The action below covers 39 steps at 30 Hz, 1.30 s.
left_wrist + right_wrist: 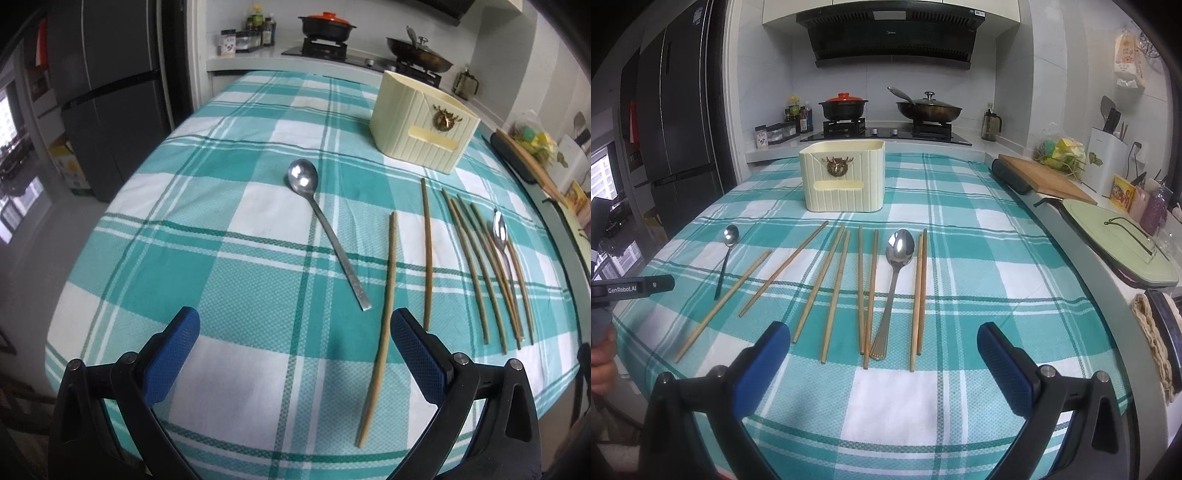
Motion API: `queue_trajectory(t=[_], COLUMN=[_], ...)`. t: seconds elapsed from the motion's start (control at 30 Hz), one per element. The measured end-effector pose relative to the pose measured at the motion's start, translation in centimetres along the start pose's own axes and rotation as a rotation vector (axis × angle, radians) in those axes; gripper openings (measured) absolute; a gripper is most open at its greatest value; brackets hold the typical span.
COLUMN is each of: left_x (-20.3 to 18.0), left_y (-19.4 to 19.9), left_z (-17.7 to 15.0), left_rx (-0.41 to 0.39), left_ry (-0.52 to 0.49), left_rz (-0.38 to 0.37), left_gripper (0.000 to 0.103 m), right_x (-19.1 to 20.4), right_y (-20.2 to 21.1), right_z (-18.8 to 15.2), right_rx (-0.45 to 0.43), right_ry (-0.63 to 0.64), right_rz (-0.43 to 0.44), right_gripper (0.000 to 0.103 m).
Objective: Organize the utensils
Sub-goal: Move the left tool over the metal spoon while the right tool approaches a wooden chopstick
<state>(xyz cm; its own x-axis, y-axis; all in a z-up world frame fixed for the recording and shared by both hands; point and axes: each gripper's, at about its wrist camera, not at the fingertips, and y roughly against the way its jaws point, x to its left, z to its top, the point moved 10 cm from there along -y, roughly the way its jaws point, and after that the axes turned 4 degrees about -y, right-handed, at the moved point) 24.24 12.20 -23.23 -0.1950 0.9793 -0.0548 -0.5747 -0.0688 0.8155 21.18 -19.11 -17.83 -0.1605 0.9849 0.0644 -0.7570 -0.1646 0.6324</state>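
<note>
A cream utensil holder [843, 180] with a gold deer emblem stands upright at the far middle of the checked table; it also shows in the left wrist view [421, 123]. Several wooden chopsticks [834, 284] lie in a row in front of it. A large steel spoon [894, 280] lies among them, and a slimmer steel spoon [727, 254] lies at the left, also seen in the left wrist view [325, 230]. My left gripper [295, 325] is open and empty above the near table, one chopstick [382, 321] beside its right finger. My right gripper [882, 338] is open and empty near the chopstick ends.
A teal and white checked cloth [979, 258] covers the table. A stove with a black pot [843, 105] and a wok [929, 109] stands behind. A cutting board [1043, 177] and a green lidded pan [1115, 236] sit at the right edge. A dark fridge [676, 110] is at left.
</note>
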Motion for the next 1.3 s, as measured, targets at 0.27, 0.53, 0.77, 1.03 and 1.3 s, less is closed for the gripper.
queue_trajectory(t=[0.27,0.53,0.77,1.03,1.3], left_x=[0.3,0.9,1.7,1.4,1.8], left_y=[-6.5,-11.2,-10.8,-10.7,-11.0], left_z=[5.8,6.0,5.9,6.1,6.0], left_rx=[0.060,0.116,0.103,0.093,0.105], left_ry=[0.010,-0.064,-0.116,-0.160,-0.121], left_rz=[0.057,0.150,0.165,0.181,0.132], left_gripper=[0.103,0.103,0.103,0.103,0.103], right_x=[-0.1,-4.9,-7.7,-7.8,-7.5], right_y=[-0.5,-4.5,-10.9,-15.2,-17.7], right_z=[-0.5,-0.3,1.0,2.2,2.7], right_rx=[0.026,0.103,0.191,0.282,0.351], right_ry=[-0.016,-0.077,-0.132,-0.153,-0.137], right_rz=[0.014,-0.029,0.006,0.085,0.135], right_gripper=[0.103,0.103,0.098,0.065,0.052])
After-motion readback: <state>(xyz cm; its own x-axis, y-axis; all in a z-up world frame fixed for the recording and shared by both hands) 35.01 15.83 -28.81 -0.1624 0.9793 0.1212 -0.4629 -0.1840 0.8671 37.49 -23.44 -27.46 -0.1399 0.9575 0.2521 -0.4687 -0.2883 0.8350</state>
